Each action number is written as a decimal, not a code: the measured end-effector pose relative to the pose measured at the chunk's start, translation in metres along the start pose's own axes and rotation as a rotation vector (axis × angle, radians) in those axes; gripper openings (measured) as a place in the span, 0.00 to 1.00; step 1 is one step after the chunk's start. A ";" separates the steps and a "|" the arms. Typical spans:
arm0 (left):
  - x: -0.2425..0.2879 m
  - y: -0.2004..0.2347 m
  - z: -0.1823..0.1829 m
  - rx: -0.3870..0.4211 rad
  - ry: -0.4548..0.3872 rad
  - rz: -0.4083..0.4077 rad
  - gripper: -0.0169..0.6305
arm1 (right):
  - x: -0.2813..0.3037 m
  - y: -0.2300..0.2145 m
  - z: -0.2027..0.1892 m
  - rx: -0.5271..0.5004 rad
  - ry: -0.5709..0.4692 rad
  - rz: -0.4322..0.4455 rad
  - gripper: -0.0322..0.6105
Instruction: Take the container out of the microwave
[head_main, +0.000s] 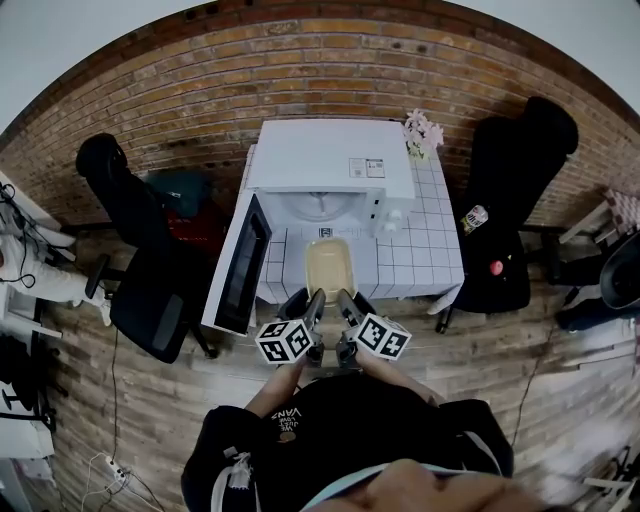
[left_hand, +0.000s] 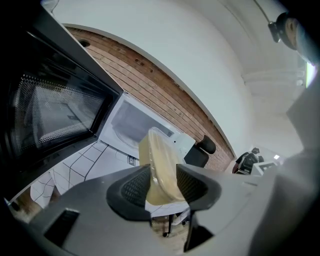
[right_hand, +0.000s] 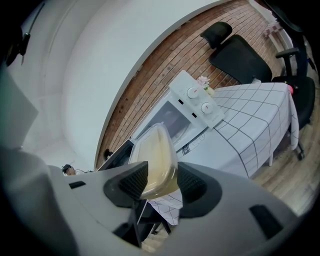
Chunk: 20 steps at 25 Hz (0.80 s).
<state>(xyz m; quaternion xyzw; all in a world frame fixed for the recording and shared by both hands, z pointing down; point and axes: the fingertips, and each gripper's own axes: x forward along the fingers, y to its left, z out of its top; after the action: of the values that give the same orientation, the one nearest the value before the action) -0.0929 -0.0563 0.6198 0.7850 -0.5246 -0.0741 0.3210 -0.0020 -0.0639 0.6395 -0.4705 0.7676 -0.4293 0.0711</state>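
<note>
A clear lidded container (head_main: 328, 269) with a beige filling hangs over the table's front part, outside the white microwave (head_main: 330, 172), whose door (head_main: 243, 264) stands swung open to the left. My left gripper (head_main: 313, 303) is shut on its near left edge and my right gripper (head_main: 345, 303) on its near right edge. In the left gripper view the container (left_hand: 159, 165) stands on edge between the pads. The right gripper view shows the container (right_hand: 156, 159) likewise clamped, with the microwave (right_hand: 185, 112) behind.
The table (head_main: 430, 240) has a white checked cloth, and a small flower pot (head_main: 421, 136) stands at its back right. Black office chairs flank it at left (head_main: 150, 290) and right (head_main: 515, 200). A bottle (head_main: 473, 218) and a red object (head_main: 495, 267) lie on the right chair.
</note>
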 end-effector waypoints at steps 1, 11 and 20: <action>-0.001 0.000 -0.001 0.001 0.004 -0.005 0.29 | -0.002 0.000 -0.002 0.002 -0.003 -0.004 0.33; -0.011 -0.004 -0.012 0.009 0.040 -0.053 0.29 | -0.018 -0.005 -0.014 0.010 -0.029 -0.054 0.33; -0.026 -0.005 -0.024 0.007 0.067 -0.078 0.29 | -0.032 -0.003 -0.030 0.041 -0.043 -0.080 0.32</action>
<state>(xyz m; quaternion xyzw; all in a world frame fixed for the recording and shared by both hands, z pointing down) -0.0894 -0.0222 0.6304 0.8082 -0.4827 -0.0584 0.3323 0.0019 -0.0219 0.6514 -0.5085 0.7374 -0.4374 0.0801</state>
